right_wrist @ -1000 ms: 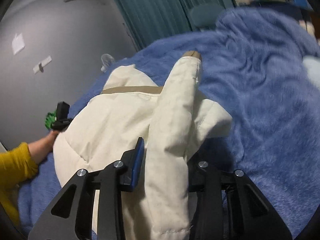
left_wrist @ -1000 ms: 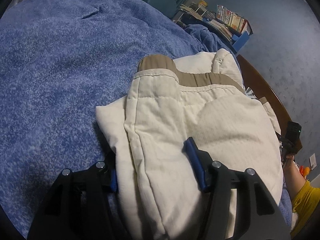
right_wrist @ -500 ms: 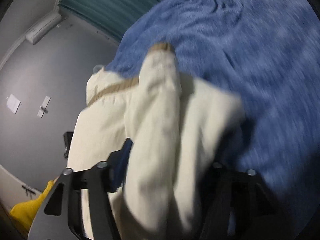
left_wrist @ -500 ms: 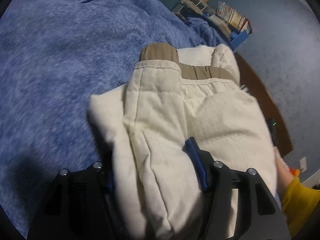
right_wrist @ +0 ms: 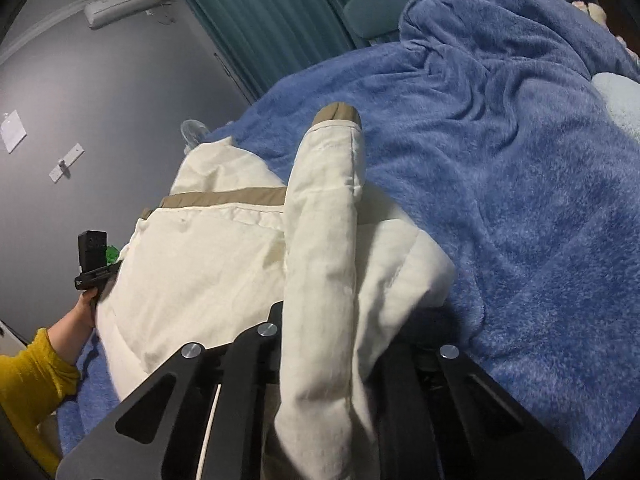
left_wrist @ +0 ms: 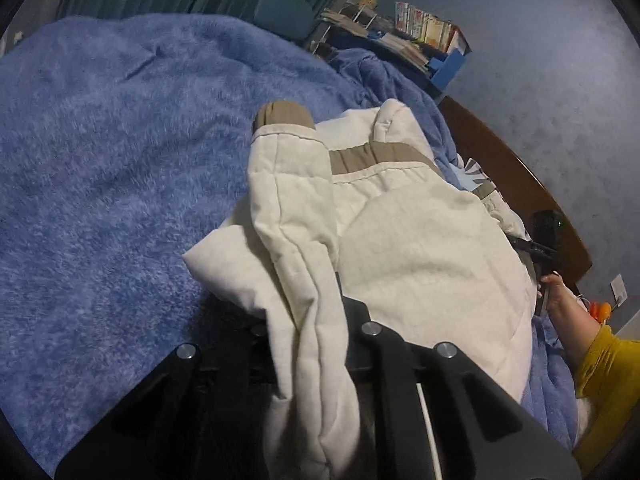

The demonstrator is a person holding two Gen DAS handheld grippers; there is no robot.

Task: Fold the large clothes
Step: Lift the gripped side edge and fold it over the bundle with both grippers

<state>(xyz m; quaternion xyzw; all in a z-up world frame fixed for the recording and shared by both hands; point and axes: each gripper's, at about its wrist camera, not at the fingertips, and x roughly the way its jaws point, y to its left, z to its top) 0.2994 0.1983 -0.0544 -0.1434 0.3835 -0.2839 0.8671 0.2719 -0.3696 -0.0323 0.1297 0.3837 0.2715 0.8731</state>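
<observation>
Where the left wrist view starts, at the bottom of frame, the left gripper (left_wrist: 308, 344) is clenched on a sleeve (left_wrist: 296, 248) of the cream padded jacket (left_wrist: 420, 248); fabric bunches between the black fingers and spills down toward the lens. Same setup in the right wrist view: right gripper (right_wrist: 328, 340) clamped on the other sleeve (right_wrist: 320, 248), cloth pinched between the jaws at bottom center.

Only the left view shows the dark wooden bed edge (left_wrist: 520, 184) at right, a wall outlet (left_wrist: 618, 289) at lower right, and a shelf of books (left_wrist: 424, 32) at the top w/ a blue bin beside it. The person's right hand (left_wrist: 554, 292) and yellow cuff sit at its right edge. Only the right view shows the wall AC unit (right_wrist: 122, 2) upper left, paper bits taped on the gray wall (right_wrist: 80, 80), and a pale cushion (right_wrist: 620, 100) at the far right edge; the left hand (right_wrist: 82, 312) w/ its yellow sleeve appears lower left there. Both views catch the teal curtain (right_wrist: 272, 12) and a teal chair back (right_wrist: 372, 12) at the top.

Jacket lies on the blue fleece blanket (left_wrist: 100, 160), center of frame in both views. It's cream, quilted, puffy, w/ a tan band (left_wrist: 372, 158) across the body and tan cuffs (right_wrist: 338, 112) at the sleeve ends. Each sleeve runs from the jaws up toward frame center, lying over the jacket body, cuff end pointing away from the lens. Body looks mounded, w/ a rounded bulge in the middle; a folded corner juts onto the blanket beside the sleeve.
</observation>
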